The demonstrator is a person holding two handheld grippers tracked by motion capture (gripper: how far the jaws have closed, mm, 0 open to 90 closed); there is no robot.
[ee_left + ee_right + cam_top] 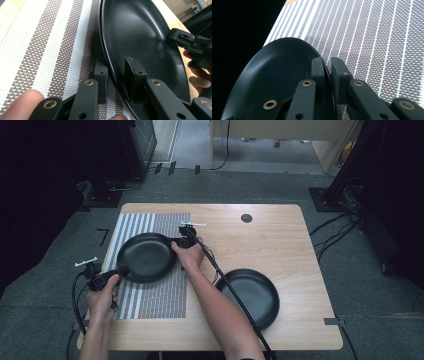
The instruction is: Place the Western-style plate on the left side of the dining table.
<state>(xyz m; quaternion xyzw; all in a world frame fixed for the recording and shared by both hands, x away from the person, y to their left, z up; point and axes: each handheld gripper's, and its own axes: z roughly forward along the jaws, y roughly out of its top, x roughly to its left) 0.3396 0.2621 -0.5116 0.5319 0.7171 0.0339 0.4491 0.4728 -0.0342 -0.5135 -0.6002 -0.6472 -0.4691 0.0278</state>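
Note:
A black round plate (146,256) hangs low over the striped placemat (150,300) on the left of the table; I cannot tell whether it touches the mat. My left gripper (121,270) is shut on its near-left rim. In the left gripper view the jaws (117,75) pinch the rim, one inside the plate (140,37) and one outside. My right gripper (175,242) is shut on the plate's right rim. In the right gripper view its jaws (327,72) clamp the edge of the plate (279,82) above the placemat (374,37).
A second black plate (260,295) lies on the wooden table (280,235) at the near right, partly covered by the right forearm and the gripper's cable. A dark round cap (246,218) sits near the far edge. Cables run over the floor at both sides.

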